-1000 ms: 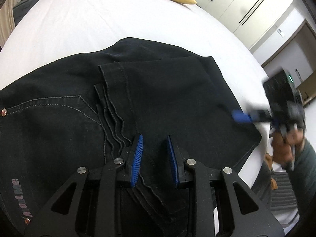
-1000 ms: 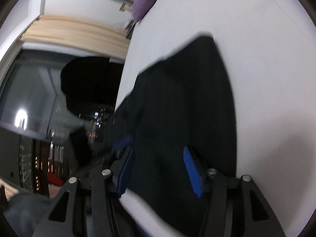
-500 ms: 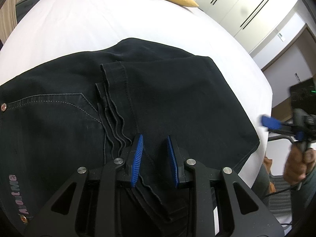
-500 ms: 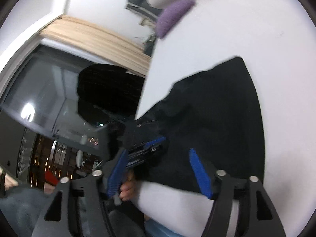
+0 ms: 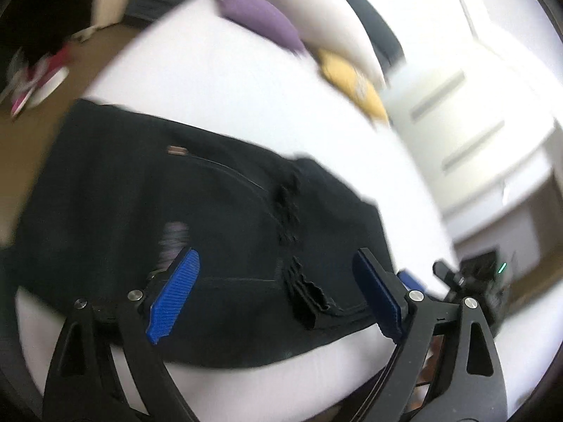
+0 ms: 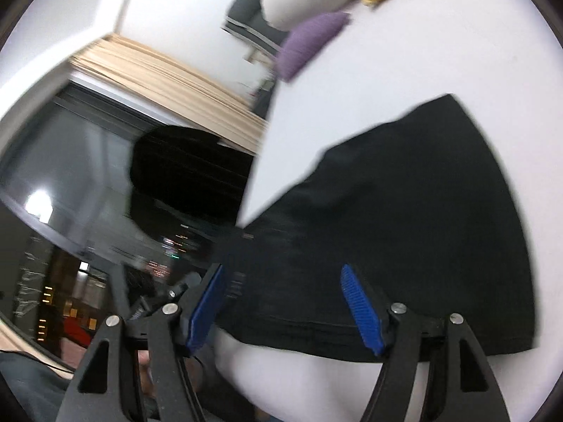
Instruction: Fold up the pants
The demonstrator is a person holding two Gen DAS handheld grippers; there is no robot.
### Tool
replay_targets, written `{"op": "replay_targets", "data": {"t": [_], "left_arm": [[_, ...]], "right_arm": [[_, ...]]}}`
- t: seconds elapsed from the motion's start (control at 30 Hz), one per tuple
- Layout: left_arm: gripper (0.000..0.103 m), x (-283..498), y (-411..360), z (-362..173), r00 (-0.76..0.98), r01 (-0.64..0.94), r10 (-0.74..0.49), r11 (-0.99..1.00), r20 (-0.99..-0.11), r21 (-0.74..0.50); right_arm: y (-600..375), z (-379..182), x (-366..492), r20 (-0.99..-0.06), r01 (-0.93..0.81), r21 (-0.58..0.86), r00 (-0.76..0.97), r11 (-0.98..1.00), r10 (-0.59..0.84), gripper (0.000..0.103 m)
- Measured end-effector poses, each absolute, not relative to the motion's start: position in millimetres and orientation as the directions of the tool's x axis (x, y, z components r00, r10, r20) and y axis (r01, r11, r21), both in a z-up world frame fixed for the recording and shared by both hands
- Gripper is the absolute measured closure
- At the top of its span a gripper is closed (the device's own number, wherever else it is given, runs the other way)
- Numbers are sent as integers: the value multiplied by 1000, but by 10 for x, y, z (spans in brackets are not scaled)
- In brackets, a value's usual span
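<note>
Black pants (image 5: 218, 218) lie folded on the white bed (image 5: 197, 81); the stacked leg hems (image 5: 306, 292) sit on top near the front edge. My left gripper (image 5: 274, 295) is open and empty, raised above the pants near the bed's front edge. In the right wrist view the pants (image 6: 404, 218) fill the middle, and my right gripper (image 6: 285, 309) is open and empty above their near edge. The right gripper also shows at the far right of the left wrist view (image 5: 471, 281). The left wrist view is blurred.
Purple (image 5: 260, 17), white and yellow (image 5: 352, 77) pillows lie at the head of the bed. White wardrobe doors (image 5: 468, 105) stand to the right. A dark window with a beige curtain (image 6: 169, 81) is on the left side. Shoes (image 5: 35, 81) lie on the brown floor.
My left gripper has opened wide, let go of the leg hems, and pulled back and up, swinging left. My right gripper has come back over the pants' near edge.
</note>
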State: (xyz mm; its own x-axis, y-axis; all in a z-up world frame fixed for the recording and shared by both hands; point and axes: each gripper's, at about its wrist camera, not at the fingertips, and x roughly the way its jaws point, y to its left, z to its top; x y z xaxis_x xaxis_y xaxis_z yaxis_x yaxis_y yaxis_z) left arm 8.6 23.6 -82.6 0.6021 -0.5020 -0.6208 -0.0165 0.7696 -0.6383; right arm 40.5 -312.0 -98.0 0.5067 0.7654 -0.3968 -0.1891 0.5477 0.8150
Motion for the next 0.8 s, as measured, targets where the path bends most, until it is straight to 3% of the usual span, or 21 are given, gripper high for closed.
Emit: {"op": "replay_targets", "data": {"t": [0.17, 0.33, 0.8], "left_arm": [[14, -323, 1024, -872, 715, -197, -425, 640, -556, -743], [14, -586, 1474, -1202, 717, -337, -405, 511, -567, -791], [15, -433, 1521, -1732, 746, -357, -455, 343, -487, -869]], "right_arm": [[-2916, -975, 481, -351, -202, 844, 492, 497, 797, 31], [-2803, -940, 508, -315, -205, 864, 494, 461, 810, 31], [-2618, -919, 560, -343, -208, 855, 460, 475, 819, 31]]}}
